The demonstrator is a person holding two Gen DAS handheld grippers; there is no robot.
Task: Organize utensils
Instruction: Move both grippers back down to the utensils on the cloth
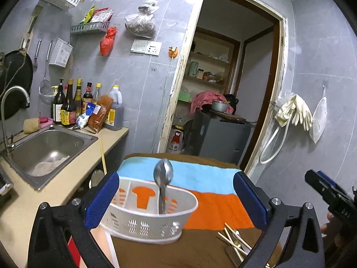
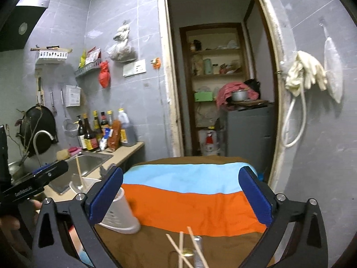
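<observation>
Chopsticks lie in a loose crossed heap at the near edge of the cloth-covered surface, right of the white slotted caddy, mixed with what looks like a metal utensil. They look light, thin and stiff, likely to roll or scissor apart when pinched, so a hold across the middle of one stick, square to its length, seems safest; the smooth metal piece would probably slip more and wants a grip on its handle. One steel spoon already stands bowl-up in the caddy's right compartment, which itself looks light enough to slide if nudged. Both tools hold nothing: the left tool is spread wide around the caddy without visibly touching it, and the right tool is equally wide above the heap. The heap's near ends are cut off by the frame edge in both views, so the stick count is unclear, and the metal piece cannot be identified. The caddy's left side hides behind the left tool's blue pad.
</observation>
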